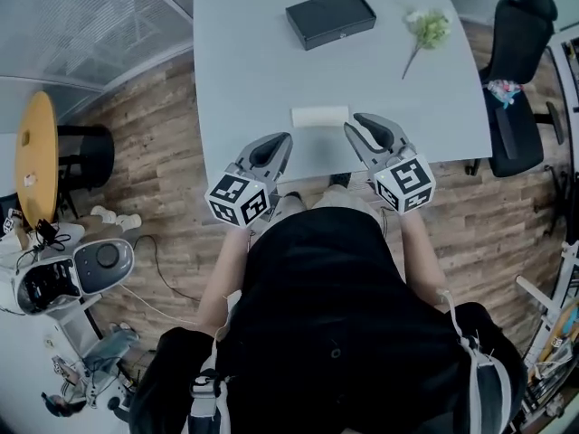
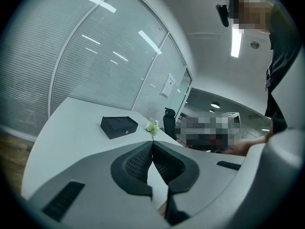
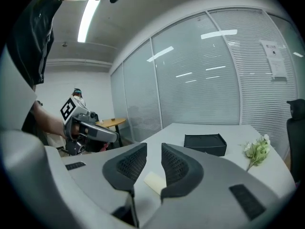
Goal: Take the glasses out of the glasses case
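Closed tip to tip, empty, on the left gripper [image 2: 152, 143]; parted slightly, empty, on the right gripper [image 3: 153, 147]. Far across the white table [image 1: 244, 61]: closed black glasses case [image 1: 330, 17].

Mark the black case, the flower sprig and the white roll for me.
black case [image 1: 330, 16]: head view, middle of lid.
flower sprig [image 1: 427, 27]: head view, blossom head.
white roll [image 1: 319, 117]: head view, its middle.

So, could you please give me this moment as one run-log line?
left gripper: shut, empty | right gripper: open, empty | glasses case: closed, untouched, far side of table | white roll: near edge, between grippers
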Tool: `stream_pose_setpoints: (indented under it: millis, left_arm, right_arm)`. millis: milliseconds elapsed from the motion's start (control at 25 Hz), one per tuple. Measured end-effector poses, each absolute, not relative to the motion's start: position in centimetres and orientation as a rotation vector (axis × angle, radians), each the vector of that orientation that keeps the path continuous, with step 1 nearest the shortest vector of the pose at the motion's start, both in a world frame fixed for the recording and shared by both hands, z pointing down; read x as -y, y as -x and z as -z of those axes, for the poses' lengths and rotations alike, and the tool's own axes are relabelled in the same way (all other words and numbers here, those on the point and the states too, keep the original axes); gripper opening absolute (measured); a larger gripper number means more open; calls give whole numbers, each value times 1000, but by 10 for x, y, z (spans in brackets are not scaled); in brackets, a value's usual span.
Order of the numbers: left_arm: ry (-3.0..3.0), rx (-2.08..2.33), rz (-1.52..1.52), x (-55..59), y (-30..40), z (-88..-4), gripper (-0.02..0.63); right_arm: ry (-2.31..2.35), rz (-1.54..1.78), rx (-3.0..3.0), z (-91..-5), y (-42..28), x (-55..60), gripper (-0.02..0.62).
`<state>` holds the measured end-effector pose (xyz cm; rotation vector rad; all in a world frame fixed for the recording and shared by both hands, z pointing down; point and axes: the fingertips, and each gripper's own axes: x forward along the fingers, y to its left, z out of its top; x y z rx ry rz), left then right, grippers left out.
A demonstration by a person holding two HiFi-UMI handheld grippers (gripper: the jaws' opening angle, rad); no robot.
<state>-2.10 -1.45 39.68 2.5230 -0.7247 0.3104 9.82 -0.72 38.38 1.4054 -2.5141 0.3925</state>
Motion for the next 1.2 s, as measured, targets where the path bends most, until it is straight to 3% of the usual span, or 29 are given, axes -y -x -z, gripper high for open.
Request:
stream_pose_setpoints:
  millis: [520,1200]
  left_arm:
    - [-2339,934,-352,37,-18,-449,23]
    - [-2193,960,-456,59,-8,-542,23]
  right_arm:
    - [-933,-141,2413,-457,-109,33,184]
    - [-764,-83,2293,-557,-103,70,258]
